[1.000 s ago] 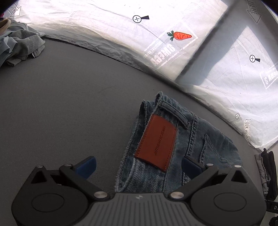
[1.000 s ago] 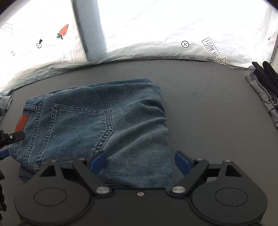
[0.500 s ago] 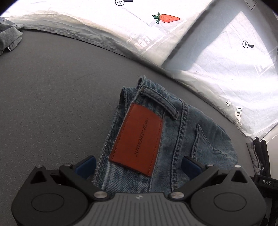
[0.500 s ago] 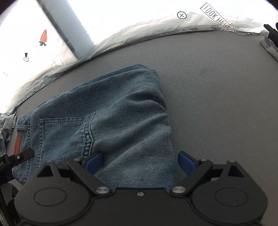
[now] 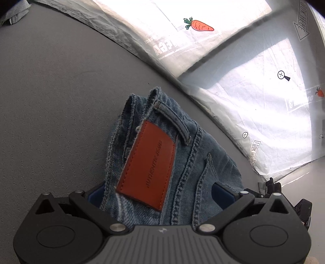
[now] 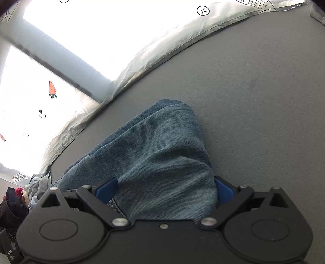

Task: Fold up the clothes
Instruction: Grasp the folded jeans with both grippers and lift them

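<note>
Folded blue jeans (image 5: pixel 189 162) with an orange leather patch (image 5: pixel 146 166) lie on the grey table (image 5: pixel 50 91). My left gripper (image 5: pixel 158 195) is open, its blue fingers straddling the waistband end, with the patch between them. In the right wrist view the other folded end of the jeans (image 6: pixel 162 154) sits between the blue fingers of my right gripper (image 6: pixel 164 188), which is open and wide around the denim. Both grippers are low and close over the cloth.
A white printed sheet (image 5: pixel 254 81) with carrot marks covers the far side of the table. Grey clothes (image 5: pixel 14 10) lie at the far left. Dark and grey garments (image 6: pixel 22 195) lie at the left of the right wrist view.
Both grippers have moved forward and down onto the jeans, so each end now fills the gap between the fingers. The fingers stay spread.
</note>
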